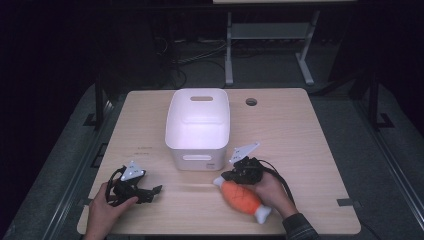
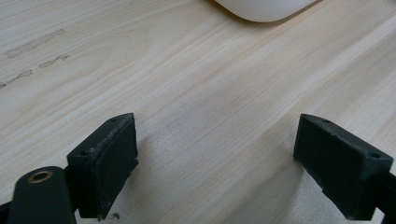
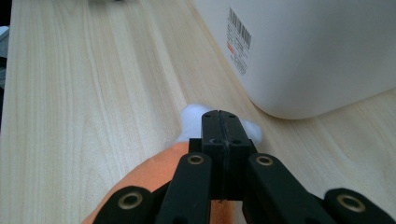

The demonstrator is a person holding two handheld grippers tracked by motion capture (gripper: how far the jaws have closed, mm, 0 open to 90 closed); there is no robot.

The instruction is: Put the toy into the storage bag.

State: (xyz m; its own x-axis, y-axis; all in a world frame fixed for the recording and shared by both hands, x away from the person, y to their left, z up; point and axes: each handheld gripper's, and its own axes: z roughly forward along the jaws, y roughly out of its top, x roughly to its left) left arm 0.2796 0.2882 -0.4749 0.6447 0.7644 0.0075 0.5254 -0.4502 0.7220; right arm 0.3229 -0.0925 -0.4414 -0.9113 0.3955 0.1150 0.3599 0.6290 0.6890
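Plush toy: orange body with white ends, lying on the tabletop just in front of the white bin, off its near right corner.
Right gripper: fingers clenched flush together, sitting over the toy's end nearest the bin. In the right gripper view the orange body lay beneath them and a white tip showed past them. Whether any fabric was pinched between them could not be told.
Left gripper: fingers released, spread wide over bare tabletop, in front of the bin's near left corner, well apart from the toy.
Bin: upright, nothing seen inside.
Step in hand: judged to be taking hold of the toy at its bin-side end.
Next move: likely a lift clear of the tabletop, then a carry over the bin's near wall; a firm pinch is needed first.
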